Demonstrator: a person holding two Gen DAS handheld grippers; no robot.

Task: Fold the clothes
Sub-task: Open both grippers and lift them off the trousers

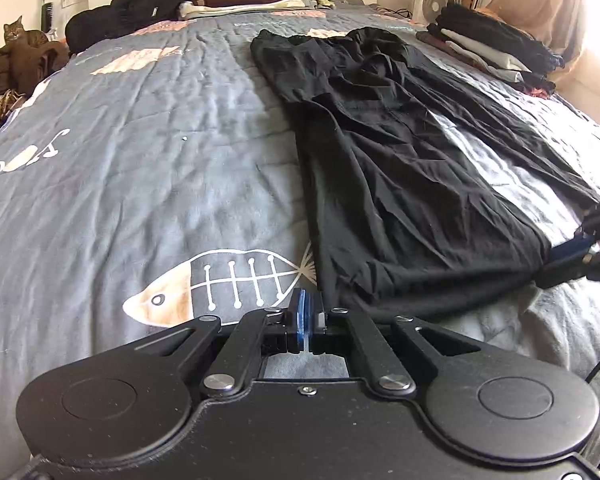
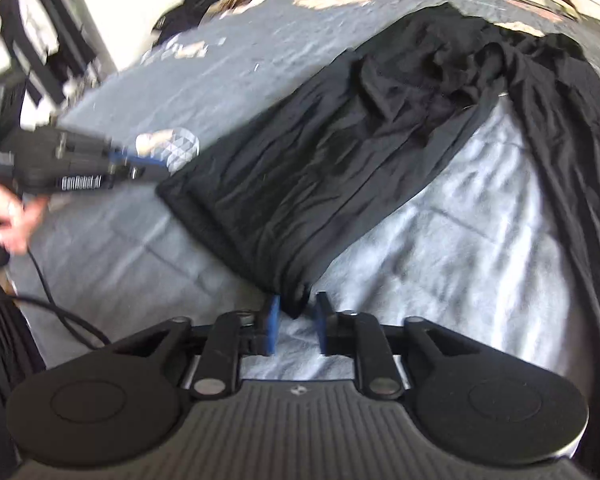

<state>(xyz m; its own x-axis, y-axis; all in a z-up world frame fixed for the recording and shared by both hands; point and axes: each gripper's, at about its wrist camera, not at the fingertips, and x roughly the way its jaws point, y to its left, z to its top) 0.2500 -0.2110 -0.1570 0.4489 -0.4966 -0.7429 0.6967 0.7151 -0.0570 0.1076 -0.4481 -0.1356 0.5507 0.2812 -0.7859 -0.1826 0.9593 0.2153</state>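
Left wrist view shows black trousers (image 1: 384, 168) still spread near the bed's (image 1: 140, 160) foot edge — left gripper (image 1: 304, 314) clenched beside one hem corner, right gripper (image 2: 297, 318) parted around the other — folding hardly begun.

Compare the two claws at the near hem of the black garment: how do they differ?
Left claw: blue pads pressed together; right claw: pads stand apart. A corner of the black garment lies loose between the right claw's pads; whether the left claw pinches cloth at the other corner is unclear. Both have blue pads and black linkages.
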